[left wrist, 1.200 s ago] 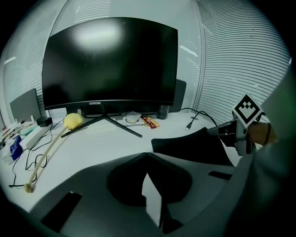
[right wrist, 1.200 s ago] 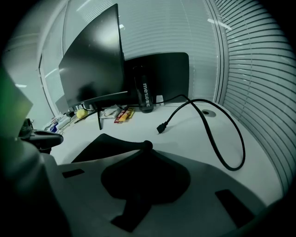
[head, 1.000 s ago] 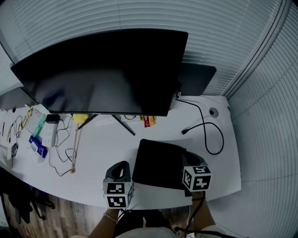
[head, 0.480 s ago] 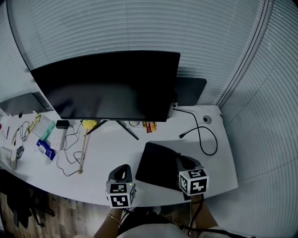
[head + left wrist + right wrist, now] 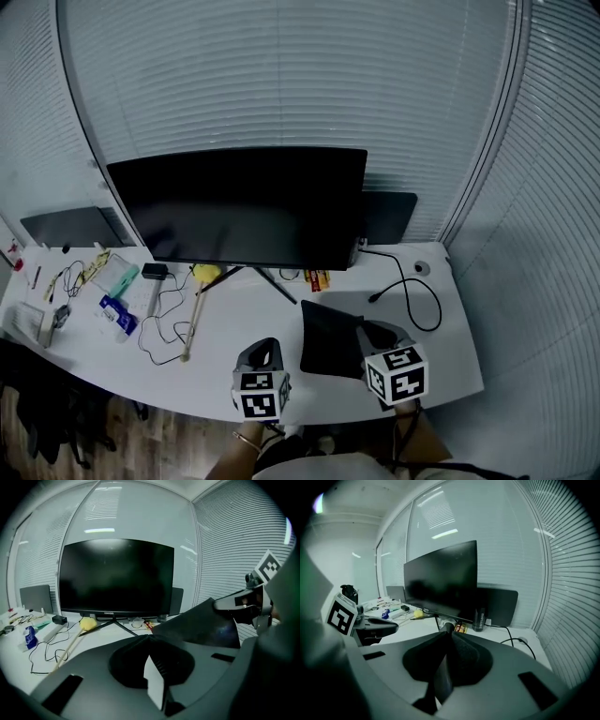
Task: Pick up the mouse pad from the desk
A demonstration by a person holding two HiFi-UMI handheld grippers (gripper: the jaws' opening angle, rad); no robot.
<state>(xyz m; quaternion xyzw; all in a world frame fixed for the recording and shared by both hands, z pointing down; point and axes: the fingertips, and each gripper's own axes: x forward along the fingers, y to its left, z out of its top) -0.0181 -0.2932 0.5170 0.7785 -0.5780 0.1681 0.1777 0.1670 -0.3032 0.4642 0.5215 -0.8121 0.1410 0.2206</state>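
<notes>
R gripper prob. on mouse pad

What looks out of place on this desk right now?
The mouse pad is clear of the desk, hanging tilted from one edge pinched in the right tongs. A black cable lies looped with its plug end free. Thin wire sprawls loose at the left. Nothing looks spilled or broken.

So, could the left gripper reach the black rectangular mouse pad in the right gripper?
Probably yes: the black rectangular mouse pad, pinched in the right gripper, hangs beside the left gripper with nothing between. The left's shut jaws must open first.
</notes>
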